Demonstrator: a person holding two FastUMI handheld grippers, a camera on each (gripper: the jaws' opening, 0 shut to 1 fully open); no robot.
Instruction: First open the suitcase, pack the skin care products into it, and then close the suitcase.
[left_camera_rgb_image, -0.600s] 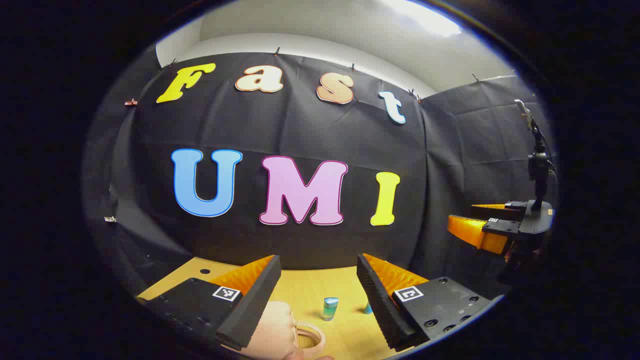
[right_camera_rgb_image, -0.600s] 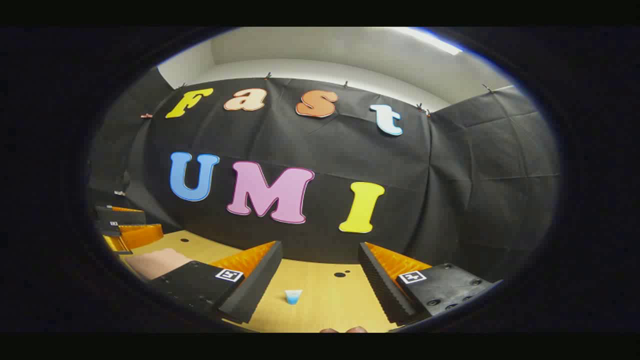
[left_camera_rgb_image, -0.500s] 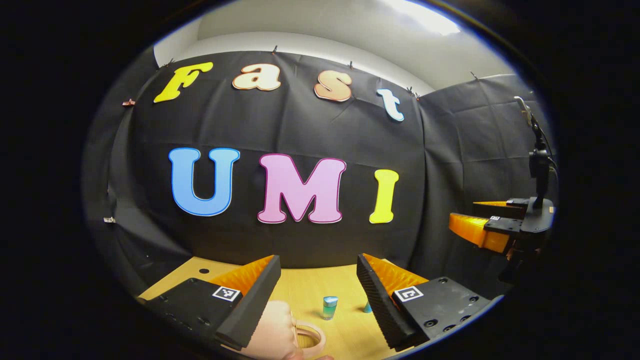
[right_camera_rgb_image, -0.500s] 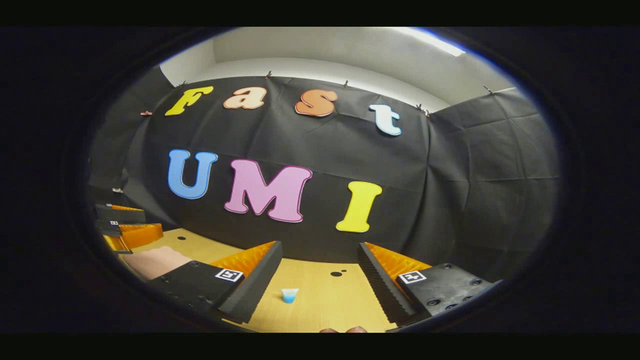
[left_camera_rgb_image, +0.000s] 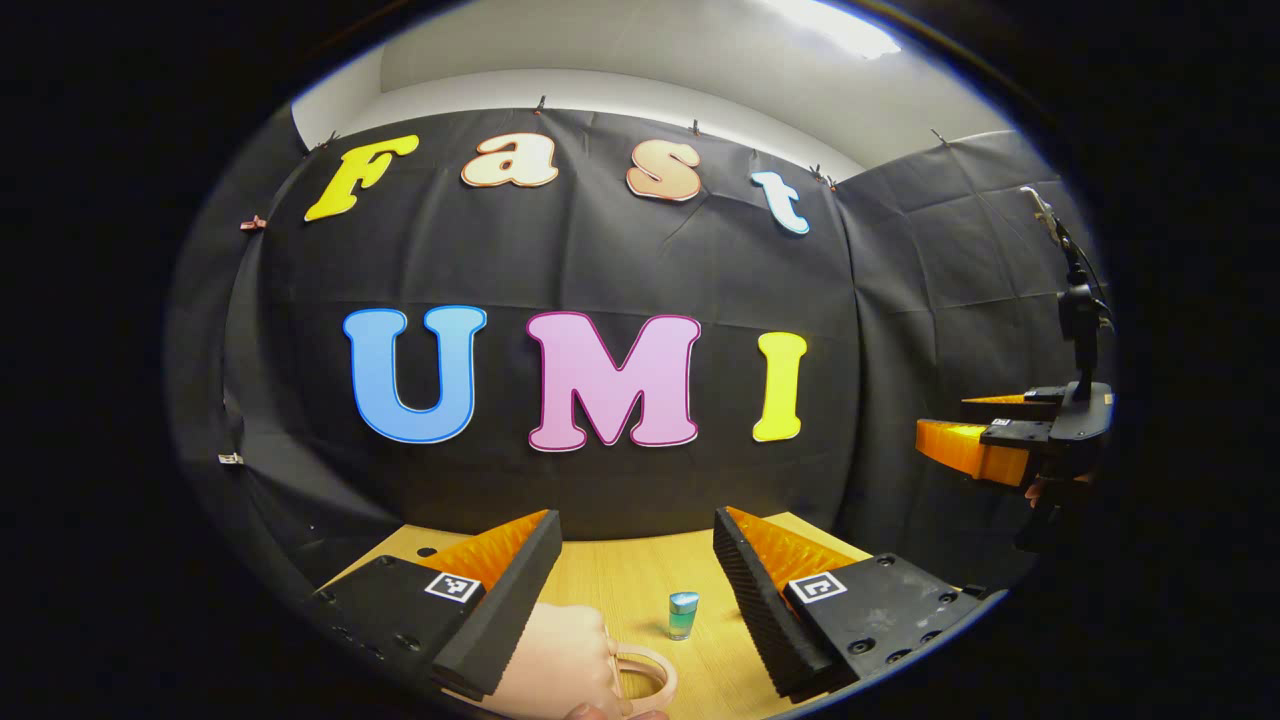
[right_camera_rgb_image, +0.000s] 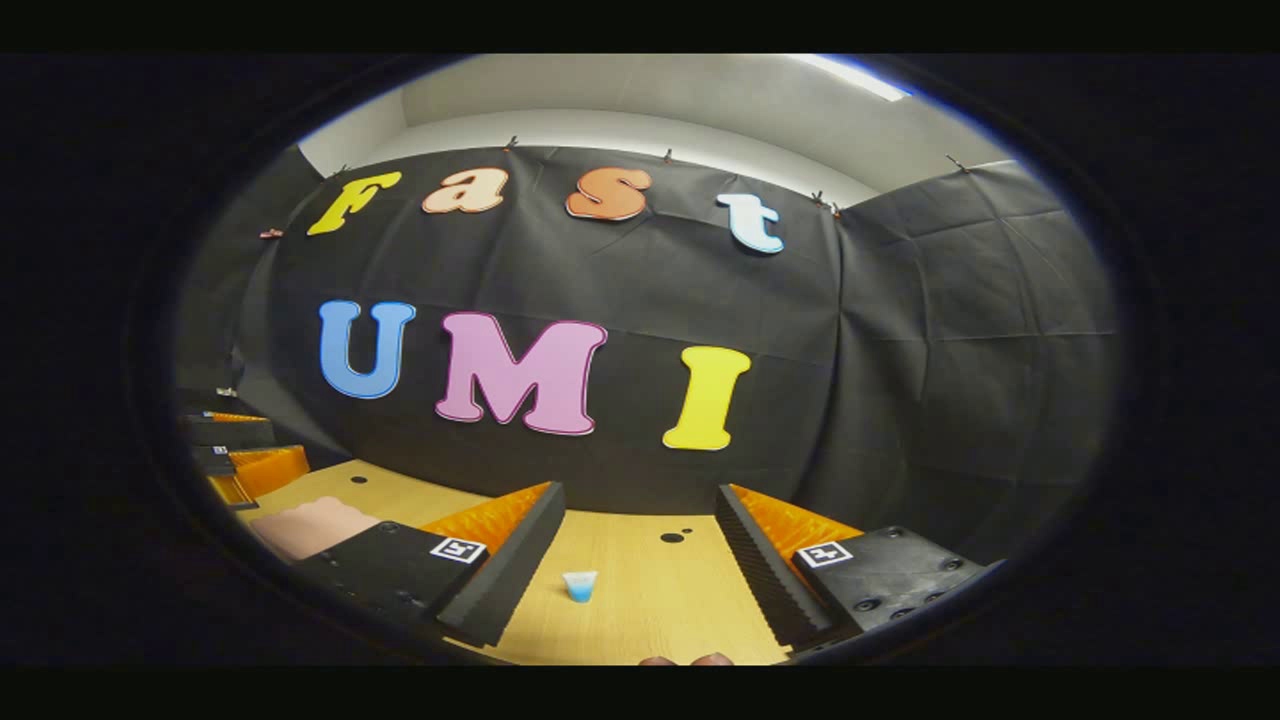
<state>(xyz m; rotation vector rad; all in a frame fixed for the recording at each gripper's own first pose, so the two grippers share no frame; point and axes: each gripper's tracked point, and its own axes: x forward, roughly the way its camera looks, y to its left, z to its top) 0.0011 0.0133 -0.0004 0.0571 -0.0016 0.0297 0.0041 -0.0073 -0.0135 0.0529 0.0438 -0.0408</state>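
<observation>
In the left gripper view, a small pink suitcase (left_camera_rgb_image: 560, 660) with a loop handle (left_camera_rgb_image: 645, 672) lies on the wooden table (left_camera_rgb_image: 620, 580), low between my fingers. I cannot tell whether its lid is up or down. A teal bottle (left_camera_rgb_image: 683, 615) stands upright just right of it. My left gripper (left_camera_rgb_image: 636, 520) is open above them with nothing in it. In the right gripper view, my right gripper (right_camera_rgb_image: 640, 492) is open and holds nothing. A small blue-and-white jar (right_camera_rgb_image: 579, 585) stands on the table between its fingers, farther off. The suitcase (right_camera_rgb_image: 310, 525) lies to its left.
The right gripper (left_camera_rgb_image: 950, 425) hangs in the air at the far right of the left gripper view. The left gripper (right_camera_rgb_image: 250, 450) sits at the left edge of the right gripper view. Small dark holes (right_camera_rgb_image: 672, 537) mark the table near the black cloth wall.
Both views have swung slightly, so the bottle now sits a little more to the right between the left fingers. A small blue thing by the right finger is now hidden. Both grippers stay open.
</observation>
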